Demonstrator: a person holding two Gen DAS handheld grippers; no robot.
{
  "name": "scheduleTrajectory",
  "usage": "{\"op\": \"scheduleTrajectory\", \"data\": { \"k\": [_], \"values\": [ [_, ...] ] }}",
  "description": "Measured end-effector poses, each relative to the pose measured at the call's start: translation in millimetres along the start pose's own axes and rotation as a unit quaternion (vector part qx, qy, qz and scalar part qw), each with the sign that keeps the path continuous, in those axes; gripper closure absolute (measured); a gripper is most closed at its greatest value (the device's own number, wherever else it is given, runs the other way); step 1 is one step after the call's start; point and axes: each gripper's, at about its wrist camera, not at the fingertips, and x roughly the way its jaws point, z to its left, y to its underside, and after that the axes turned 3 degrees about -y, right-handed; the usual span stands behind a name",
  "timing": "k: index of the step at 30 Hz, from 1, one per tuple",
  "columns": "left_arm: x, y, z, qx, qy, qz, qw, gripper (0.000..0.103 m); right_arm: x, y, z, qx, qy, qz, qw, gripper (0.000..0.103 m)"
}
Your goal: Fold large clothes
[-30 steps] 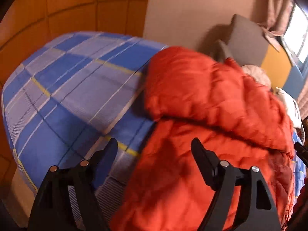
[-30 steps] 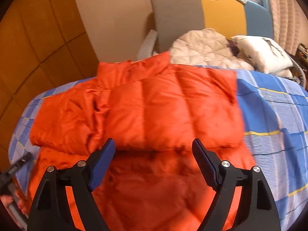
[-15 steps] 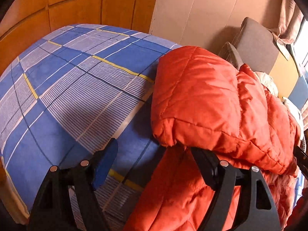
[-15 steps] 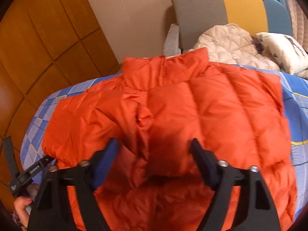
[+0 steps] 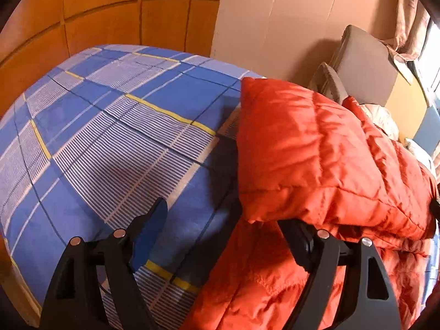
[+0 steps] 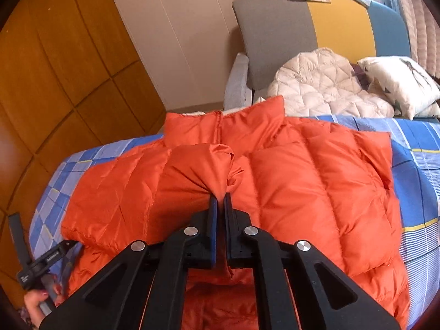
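Off to the left of everything, the left gripper (image 5: 220,222) hangs with its jaws wide apart, nothing between them: 1 finger sits over bare blue plaid bedspread (image 5: 115,143), the other is tucked under the folded edge of the orange puffer jacket (image 5: 316,159). That edge lies just ahead of the open fingers, a thick, rounded roll of quilting.

Moving right, the jacket (image 6: 288,187) is spread across the bed, collar at the far side, both sides already folded inward. And dead ahead of the right gripper (image 6: 220,200), the jaws are pinched tight on a bunched wad of orange fabric from the left-hand panel, lifting it into a soft peak.

How will it handle? Light and puffy, I'd say, with a slick shell, so a thin pinch could slide out and the fill will spring the fold back open. Best hold looks like a stitched seam or hem, where the fabric is flatter and firmer. The left tool's likely spot is that lower corner just in front of it.

Farther right, beyond the bed, a cream quilted coat (image 6: 324,82) and a pillow (image 6: 398,82) rest on the sofa (image 6: 275,33).
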Motion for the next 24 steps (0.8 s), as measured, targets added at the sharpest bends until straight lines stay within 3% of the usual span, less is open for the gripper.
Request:
{"op": "scheduleTrajectory", "data": {
  "k": [6, 9, 12, 16, 19, 21, 24],
  "values": [
    [6.1, -1.4, 2.2, -0.018, -0.009, 0.003, 0.9998, 0.039, 11.7, 7.9, -2.5, -0.004, 0.012, 0.006, 1.000, 0.099],
    [-1.4, -3.9, 3.0, -0.022, -0.006, -0.016, 0.9996, 0.039, 9.2, 5.7, 1.7, -0.018, 0.017, -0.002, 1.000, 0.099],
    [0.4, -2.5, -1.9, -0.001, -0.022, -0.022, 0.9995, 0.038, 13.1, 8.8, -0.4, -0.020, 0.026, 0.005, 0.999, 0.099],
    [26.8, 3.3, -3.3, 0.010, -0.042, 0.017, 0.9989, 0.033, 41.3, 26.6, -4.4, -0.039, 0.061, 0.038, 0.997, 0.099],
    [23.8, 4.4, -3.1, 0.012, -0.046, 0.017, 0.9987, 0.028, 41.1, 30.5, -4.0, -0.051, 0.069, 0.038, 0.996, 0.098],
    [15.1, 8.3, -2.0, 0.020, -0.043, 0.012, 0.9988, 0.024, 38.1, 28.5, -6.1, -0.049, 0.072, 0.039, 0.995, 0.092],
    [-5.2, 20.2, 4.9, 0.024, -0.035, -0.007, 0.9991, 0.016, 24.5, 26.7, -15.1, -0.030, 0.071, 0.027, 0.997, 0.075]
  ]
}}
